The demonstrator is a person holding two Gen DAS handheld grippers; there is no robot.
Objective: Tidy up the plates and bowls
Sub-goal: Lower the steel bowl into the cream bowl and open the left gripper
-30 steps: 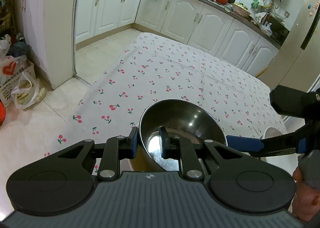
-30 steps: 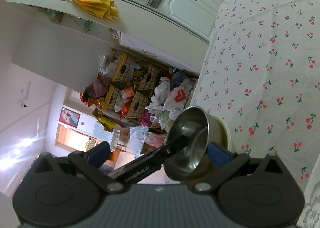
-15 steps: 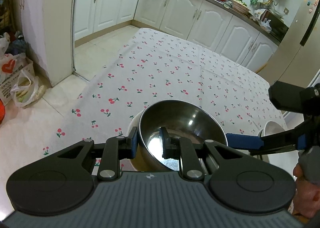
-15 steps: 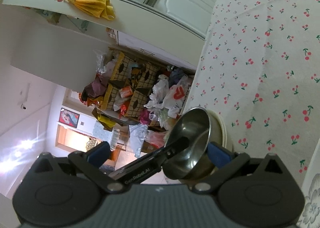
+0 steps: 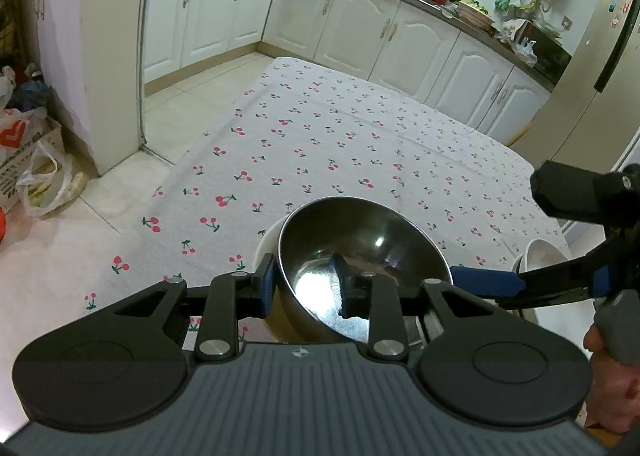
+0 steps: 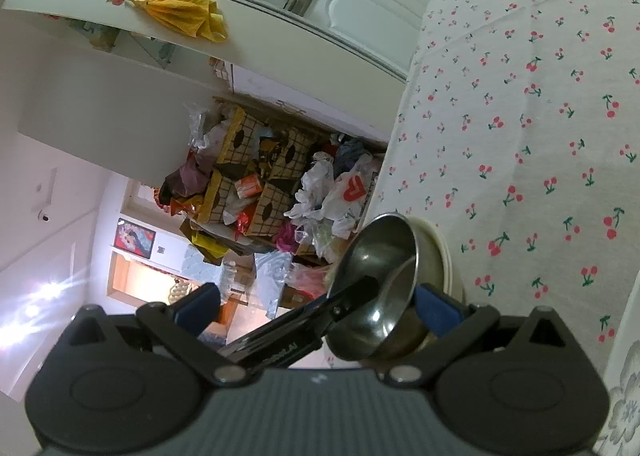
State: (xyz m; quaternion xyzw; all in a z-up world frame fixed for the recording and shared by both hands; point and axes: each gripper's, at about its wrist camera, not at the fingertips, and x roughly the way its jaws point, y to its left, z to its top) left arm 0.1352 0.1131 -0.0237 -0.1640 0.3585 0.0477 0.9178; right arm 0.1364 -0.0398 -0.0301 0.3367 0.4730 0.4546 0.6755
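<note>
Floor clutter far left — plastic bags (image 5: 28, 171) piled against the white cabinet (image 5: 108, 35). Next over, table with cherry-print cloth (image 5: 320, 143), kitchen counter (image 5: 440, 5) behind it.

Left gripper (image 5: 306, 288) sits at the near edge of the cloth, straddling the rim of the steel bowl (image 5: 360, 232): one blue pad outside the wall, the other finger inside the bowl. Jaws have just been opening — there's now a visible gap between pads and rim, so the rim is between them but not pinched. Steel bowl is nested in a white bowl (image 5: 266, 246), whose rim peeks out on its left side; both stand on the cloth near the table edge.

Right gripper (image 5: 500, 284) comes in from the right, one blue finger tip just beside the steel bowl's right rim. From its own camera the fingers (image 6: 434, 308) stand wide apart, one either side of the bowl; can't tell whether the pads touch it. Person's hand (image 5: 608, 384) on the right gripper's handle. Another white bowl (image 5: 544, 252) further right, partly hidden behind that gripper.
</note>
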